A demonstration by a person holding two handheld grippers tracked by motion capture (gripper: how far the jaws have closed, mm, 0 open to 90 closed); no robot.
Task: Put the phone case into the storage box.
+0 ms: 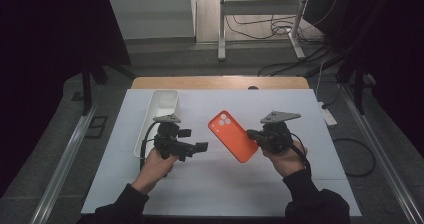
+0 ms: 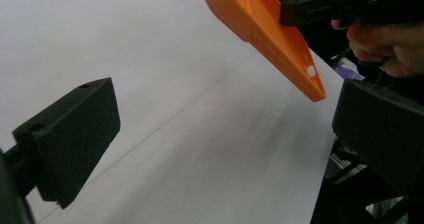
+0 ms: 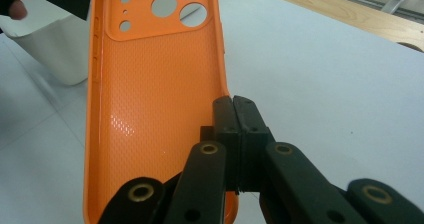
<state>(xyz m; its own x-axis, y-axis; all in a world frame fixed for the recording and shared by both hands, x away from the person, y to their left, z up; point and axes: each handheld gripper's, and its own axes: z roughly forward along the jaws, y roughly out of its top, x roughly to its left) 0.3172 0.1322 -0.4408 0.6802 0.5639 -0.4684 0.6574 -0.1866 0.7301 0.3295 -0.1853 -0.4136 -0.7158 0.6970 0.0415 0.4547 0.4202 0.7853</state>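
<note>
An orange phone case (image 1: 232,135) hangs tilted above the white table sheet, camera cut-outs at its far end. My right gripper (image 1: 252,135) is shut on its right long edge. In the right gripper view the case (image 3: 150,99) shows its textured inside, and my jaws (image 3: 233,119) meet on its rim. My left gripper (image 1: 197,149) stands open just left of the case, pointing toward it, with nothing between its jaws. In the left gripper view (image 2: 225,129) its jaws are spread wide, and the case (image 2: 270,39) hangs beyond them at the upper right.
A long white bin (image 1: 161,104) stands at the left rear of the sheet, behind my left gripper; it is also in the right gripper view (image 3: 50,49). A wooden table edge (image 1: 220,82) runs along the back. The white sheet (image 1: 225,184) lies bare in front.
</note>
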